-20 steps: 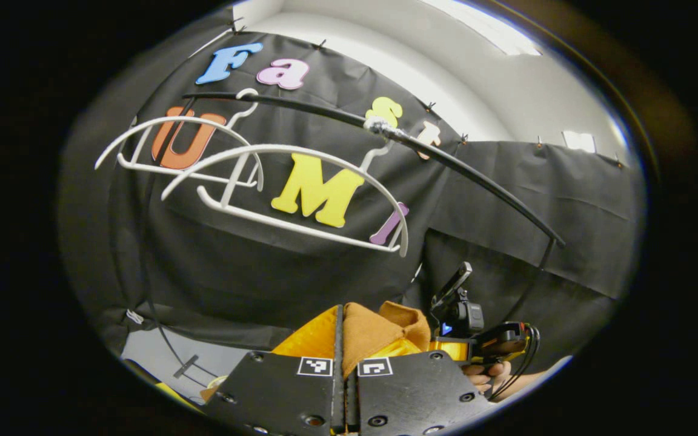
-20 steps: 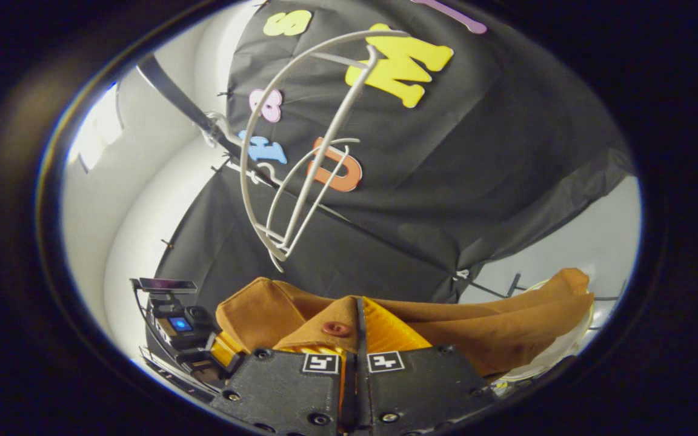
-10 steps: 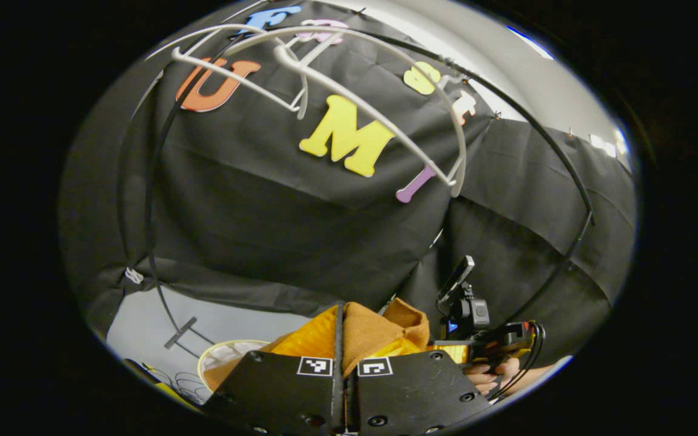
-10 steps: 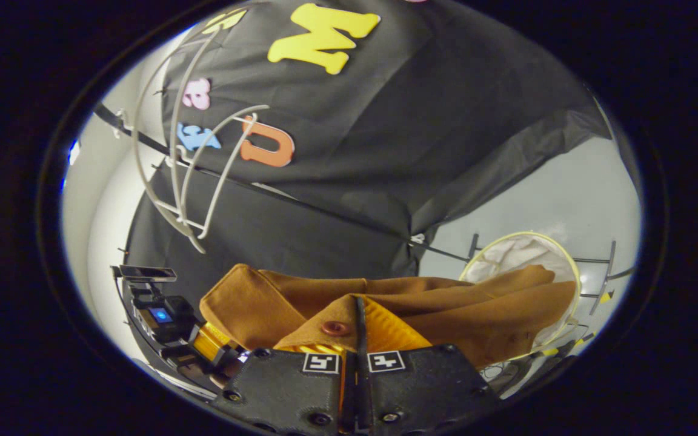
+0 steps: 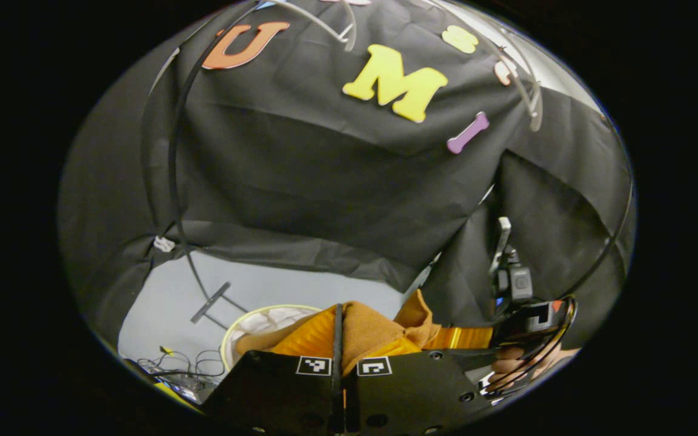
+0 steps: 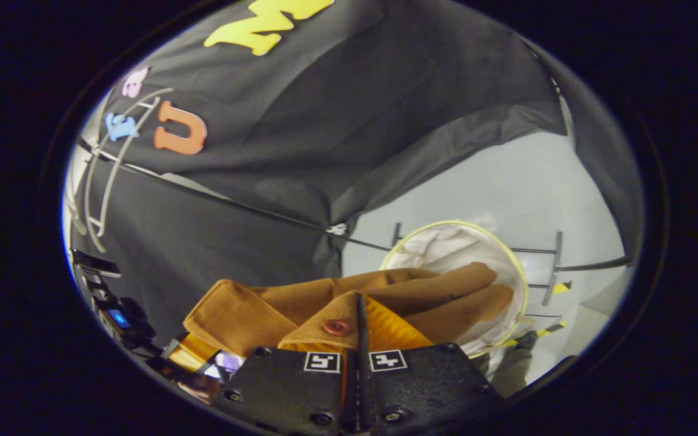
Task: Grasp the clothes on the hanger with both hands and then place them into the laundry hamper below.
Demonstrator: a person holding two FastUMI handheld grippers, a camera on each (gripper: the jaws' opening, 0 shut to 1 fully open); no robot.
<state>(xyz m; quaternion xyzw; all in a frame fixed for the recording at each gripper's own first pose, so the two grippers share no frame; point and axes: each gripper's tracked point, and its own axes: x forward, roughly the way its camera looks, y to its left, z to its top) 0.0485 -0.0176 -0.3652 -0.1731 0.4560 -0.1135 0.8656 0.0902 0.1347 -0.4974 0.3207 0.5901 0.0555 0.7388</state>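
Left fingers: the left gripper (image 5: 338, 362) has its two black fingers pressed together on a fold of the garment (image 5: 361, 330), cloth pinched in the seam between them
Right fingers: the right gripper (image 6: 358, 357) is likewise clamped tight on the garment (image 6: 300, 303), next to a reddish button (image 6: 337, 327) just left of the finger line
Other gripper seen: from the left gripper view the right gripper (image 5: 521, 321) shows to the right of the fingers, a hand (image 5: 506, 366) around its handle
Garment look: brown outer cloth with a bright orange-yellow lining, soft and limp; it spans between the two grips, and a sleeve or flap trails forward-right of the right fingers
Garment place: off the hanger, held in the air, its trailing end hanging over the hamper's mouth
Hamper: the laundry hamper (image 6: 509, 266), round with a yellow rim and white liner, lies ahead and right of the right fingers; its rim (image 5: 252, 315) sits just ahead-left of the left fingers
Hangers: white hangers (image 6: 97, 194) on the black rail (image 6: 222, 201), far up and left of the right fingers
Step in hand: lowering the garment to the hamper, by my reading
Doing it well: bring both grips over the rim together, keep the loose end inside the liner, and let go only once the bulk is below the rim, so nothing drapes outside
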